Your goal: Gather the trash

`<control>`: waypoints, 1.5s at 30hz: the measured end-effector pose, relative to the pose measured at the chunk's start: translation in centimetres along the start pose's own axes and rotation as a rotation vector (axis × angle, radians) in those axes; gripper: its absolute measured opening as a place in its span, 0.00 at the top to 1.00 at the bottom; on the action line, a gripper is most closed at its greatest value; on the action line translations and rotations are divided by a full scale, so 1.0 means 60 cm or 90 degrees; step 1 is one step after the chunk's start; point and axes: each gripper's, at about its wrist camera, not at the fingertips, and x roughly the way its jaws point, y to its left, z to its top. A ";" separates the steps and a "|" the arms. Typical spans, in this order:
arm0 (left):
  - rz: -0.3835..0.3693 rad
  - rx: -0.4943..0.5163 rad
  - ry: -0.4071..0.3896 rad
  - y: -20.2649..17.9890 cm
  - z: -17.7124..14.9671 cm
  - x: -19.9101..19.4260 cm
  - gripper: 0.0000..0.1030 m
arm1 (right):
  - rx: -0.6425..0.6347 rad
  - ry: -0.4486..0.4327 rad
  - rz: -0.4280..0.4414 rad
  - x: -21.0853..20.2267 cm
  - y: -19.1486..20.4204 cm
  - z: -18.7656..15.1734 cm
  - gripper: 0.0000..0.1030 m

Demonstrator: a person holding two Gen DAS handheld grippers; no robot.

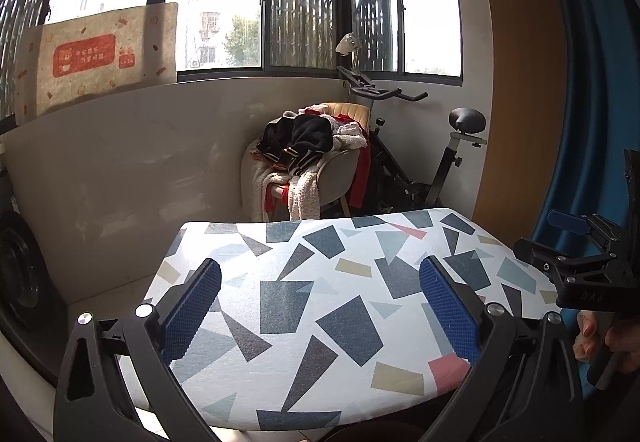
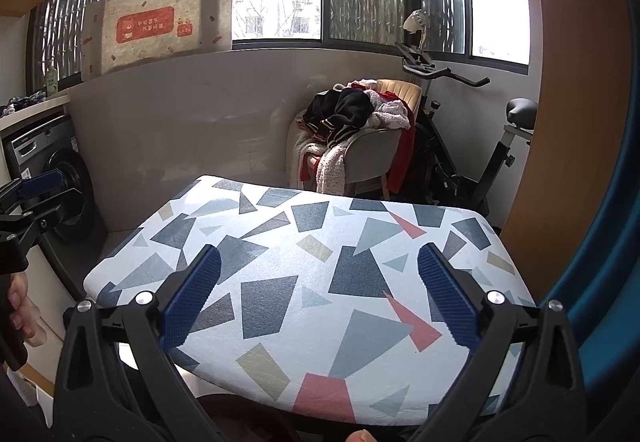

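No trash shows in either view. My left gripper [image 1: 320, 274] is open above a patterned ironing board [image 1: 328, 242], its blue pads wide apart with nothing between them. My right gripper [image 2: 319, 262] is open too, over the same board [image 2: 320, 226]. In the left wrist view the right gripper [image 1: 576, 242] appears at the right edge, held by a hand [image 1: 612, 338]. In the right wrist view the left gripper [image 2: 36, 194] appears at the left edge, with a hand [image 2: 20, 310] below it.
A chair piled with clothes [image 1: 312, 154] stands in the far corner beside an exercise bike [image 1: 432, 154]. A washing machine [image 2: 60, 186] sits at the left. A bath mat [image 1: 100, 58] leans on the window sill. A blue object [image 1: 592, 82] fills the right edge.
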 end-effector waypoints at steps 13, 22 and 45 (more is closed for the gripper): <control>-0.002 0.000 0.016 0.003 -0.016 0.008 0.06 | 0.000 0.009 -0.007 0.000 0.002 -0.010 0.06; 0.001 0.000 0.022 0.009 -0.024 0.013 0.06 | 0.002 0.010 -0.009 0.001 0.001 -0.009 0.06; 0.003 -0.002 0.035 0.014 -0.028 0.024 0.06 | 0.002 0.013 -0.013 0.003 -0.002 -0.011 0.06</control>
